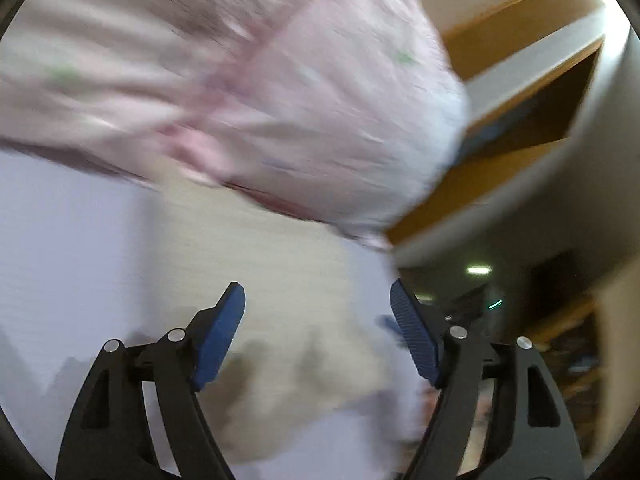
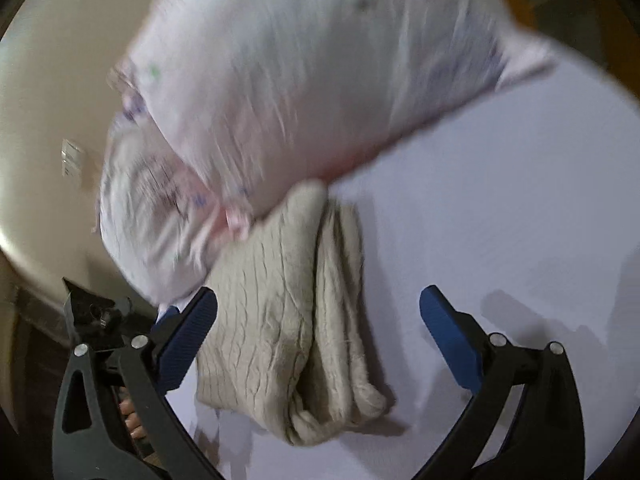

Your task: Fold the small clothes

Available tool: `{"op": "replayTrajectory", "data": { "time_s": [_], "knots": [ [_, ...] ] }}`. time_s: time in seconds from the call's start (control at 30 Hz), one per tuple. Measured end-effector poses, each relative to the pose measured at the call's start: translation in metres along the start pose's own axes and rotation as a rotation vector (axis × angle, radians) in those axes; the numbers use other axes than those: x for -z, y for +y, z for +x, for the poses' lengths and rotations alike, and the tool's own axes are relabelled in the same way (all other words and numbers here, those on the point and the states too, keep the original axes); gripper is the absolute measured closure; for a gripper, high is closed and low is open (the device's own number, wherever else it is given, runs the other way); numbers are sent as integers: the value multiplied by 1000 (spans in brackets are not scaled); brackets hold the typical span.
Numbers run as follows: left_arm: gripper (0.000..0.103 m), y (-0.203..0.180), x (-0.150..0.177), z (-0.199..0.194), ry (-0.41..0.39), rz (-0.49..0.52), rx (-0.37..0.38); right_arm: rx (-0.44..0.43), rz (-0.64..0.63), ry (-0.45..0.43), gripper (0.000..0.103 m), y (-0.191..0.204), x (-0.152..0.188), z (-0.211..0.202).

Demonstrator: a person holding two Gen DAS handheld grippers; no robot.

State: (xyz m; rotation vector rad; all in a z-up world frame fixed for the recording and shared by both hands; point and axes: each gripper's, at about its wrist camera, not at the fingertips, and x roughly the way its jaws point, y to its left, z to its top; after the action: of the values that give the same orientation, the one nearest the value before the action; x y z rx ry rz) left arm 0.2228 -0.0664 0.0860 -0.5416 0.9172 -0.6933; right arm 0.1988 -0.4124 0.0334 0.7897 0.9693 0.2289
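A pale pink printed garment [image 1: 256, 92] fills the upper part of the left wrist view, blurred by motion. It also shows in the right wrist view [image 2: 304, 92], in the air or draped over the far end of a folded beige ribbed garment [image 2: 280, 320]. The beige garment lies on the white table [image 2: 500, 208] and shows blurred in the left wrist view [image 1: 280, 280]. My left gripper [image 1: 318, 300] is open and empty above the beige garment. My right gripper [image 2: 318, 304] is open and empty, its fingers on either side of the beige garment.
Wooden shelving [image 1: 520, 92] stands beyond the table at the right in the left wrist view. A cream wall with a switch plate [image 2: 72, 162] is at the left in the right wrist view. The table's edge [image 2: 168, 312] lies near my right gripper's left finger.
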Motion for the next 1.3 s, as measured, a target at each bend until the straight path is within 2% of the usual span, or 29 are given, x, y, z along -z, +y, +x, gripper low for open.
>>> {"op": "replayTrajectory", "data": {
  "time_s": [0.07, 0.13, 0.2, 0.3, 0.33, 0.37, 0.4, 0.47, 0.5, 0.57, 0.63, 0.7, 0.77, 0.83, 0.87, 0.9, 0.93, 0.97, 1.0, 1.03, 1.1, 1.17, 1.23, 1.3],
  "knots": [
    [27, 14, 3, -4, 16, -11, -74, 10, 16, 104, 2, -1, -8, 31],
    [25, 30, 8, 1, 64, -43, -114, -3, 34, 166, 2, -1, -11, 53],
    [23, 35, 14, 15, 112, -40, -135, -20, 58, 199, 2, -2, -10, 67],
    [20, 36, 27, 35, 164, -18, -186, -38, 37, 200, 3, 3, -5, 72],
    [20, 35, 29, 39, 165, -19, -184, -36, 16, 190, 18, 7, -1, 72],
    [20, 36, 32, 42, 162, -26, -177, -35, 3, 196, 42, 9, 2, 76],
    [24, 38, 35, 46, 156, -48, -148, -16, -5, 200, 46, 10, 6, 78],
    [40, 44, 38, 47, 146, -85, -96, -54, 6, 159, 67, 11, 14, 76],
    [52, 47, 38, 44, 138, -74, -84, -73, 15, 146, 68, 14, 18, 73],
    [59, 47, 39, 26, 121, -46, -50, -119, 1, 115, 72, 27, 28, 65],
    [60, 48, 37, -12, 81, 11, -45, -188, -54, 127, 72, 51, 41, 67],
    [59, 52, 37, -50, 20, 88, -86, -228, -113, 146, 73, 72, 54, 74],
    [51, 64, 34, -74, 1, 128, -165, -233, -173, 171, 71, 94, 67, 94],
    [48, 80, 33, -87, -27, 149, -345, -124, -214, 196, 65, 106, 77, 121],
    [48, 85, 35, -94, -51, 151, -435, -44, -224, 174, 55, 107, 81, 127],
    [48, 91, 39, -108, -78, 141, -497, 9, -232, 135, 51, 109, 84, 125],
    [46, 95, 42, -117, -88, 131, -498, 127, -273, 39, 36, 115, 89, 110],
    [38, 98, 50, -134, -104, 118, -488, 233, -313, -42, 20, 122, 93, 96],
    [28, 96, 57, -141, -115, 118, -498, 302, -347, -108, 14, 128, 99, 84],
    [24, 94, 64, -149, -124, 125, -514, 379, -396, -194, 6, 138, 111, 63],
    [7, 88, 90, -165, -129, 146, -565, 436, -456, -261, 2, 149, 133, 38],
    [2, 79, 107, -162, -107, 156, -615, 479, -497, -248, 2, 161, 161, 27],
    [1, 71, 129, -153, -68, 184, -648, 539, -492, -191, 2, 160, 186, 26],
    [1, 70, 144, -146, -35, 211, -645, 494, -506, -141, 2, 156, 208, 34]
  ]
}}
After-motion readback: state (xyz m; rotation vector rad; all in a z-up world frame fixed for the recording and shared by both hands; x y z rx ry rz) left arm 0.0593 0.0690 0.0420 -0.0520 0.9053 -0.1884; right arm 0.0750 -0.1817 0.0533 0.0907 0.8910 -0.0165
